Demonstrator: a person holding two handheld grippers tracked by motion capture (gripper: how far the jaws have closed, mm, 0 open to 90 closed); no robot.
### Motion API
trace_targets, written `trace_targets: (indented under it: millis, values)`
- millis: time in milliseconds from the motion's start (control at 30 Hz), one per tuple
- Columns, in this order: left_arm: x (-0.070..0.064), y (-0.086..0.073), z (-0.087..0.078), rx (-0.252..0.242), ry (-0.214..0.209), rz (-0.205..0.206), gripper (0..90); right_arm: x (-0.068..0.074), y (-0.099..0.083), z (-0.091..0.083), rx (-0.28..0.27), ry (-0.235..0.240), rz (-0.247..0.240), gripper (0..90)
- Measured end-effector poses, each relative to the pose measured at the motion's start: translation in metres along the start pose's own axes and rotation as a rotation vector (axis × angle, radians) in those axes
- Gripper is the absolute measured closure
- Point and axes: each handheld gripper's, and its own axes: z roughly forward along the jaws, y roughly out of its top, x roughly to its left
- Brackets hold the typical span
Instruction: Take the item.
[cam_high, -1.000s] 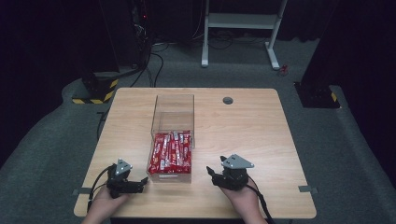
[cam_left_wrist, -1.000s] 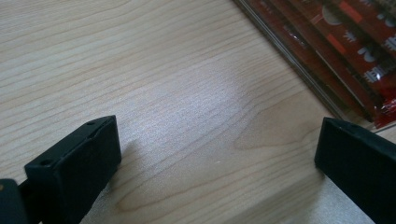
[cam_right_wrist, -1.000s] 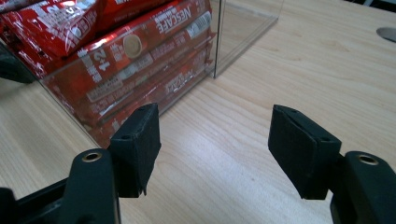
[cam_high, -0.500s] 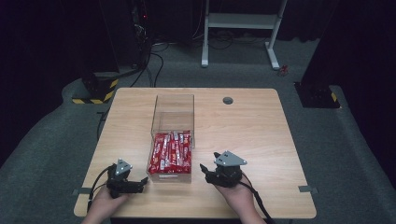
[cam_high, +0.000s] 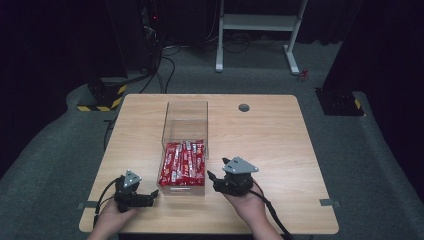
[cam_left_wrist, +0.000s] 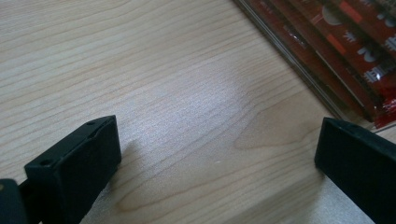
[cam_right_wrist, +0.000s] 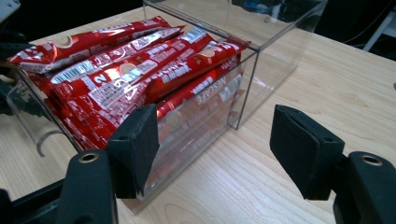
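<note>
The right gripper (cam_high: 216, 178) hovers near the tabletop's front edge, its two black jaws standing well apart and empty, just beside the right wall of the clear plastic rectangular box (cam_high: 185, 112). In the right gripper view that gripper (cam_right_wrist: 212, 140) looks along the box's (cam_right_wrist: 261, 65) side wall at the red foil-wrapped snack bars (cam_right_wrist: 130, 65), which are stacked above the rim at the box's front end; the back half of the box is bare. The left gripper (cam_high: 148, 198) rests low near the tabletop's front-left corner, jaws also spread with nothing between them; in the left gripper view it (cam_left_wrist: 215, 163) faces bare light wooden tabletop (cam_left_wrist: 163, 93), with the box's lower edge and red bars (cam_left_wrist: 364, 51) off to one side.

The step in hand looks like a reach for a bar. To do it well, the right gripper should rise above the rim, turn its jaws across one top bar's narrow width, and close gently on the wrapper. The left gripper could steady the box wall so it doesn't slide.
</note>
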Motion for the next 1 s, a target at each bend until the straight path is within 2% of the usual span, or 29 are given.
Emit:
trace_targets:
  millis: [433, 633, 867, 1000]
  values:
    - [0.0, 0.0, 0.0, 0.0, 0.0, 0.003, 0.7, 0.01, 0.014, 0.005, -0.03, 0.044, 0.009, 33.7]
    - [0.0, 0.0, 0.0, -0.002, 0.0, 0.0, 0.7, 0.017, 0.018, 0.005, -0.061, 0.093, 0.012, 33.7]
    - [0.0, 0.0, 0.0, -0.003, 0.0, 0.0, 0.7, 0.026, 0.016, 0.012, -0.044, 0.12, 0.003, 35.9]
    - [0.0, 0.0, 0.0, -0.003, 0.0, 0.0, 0.6, 0.03, 0.016, 0.014, -0.051, 0.13, -0.001, 40.2]
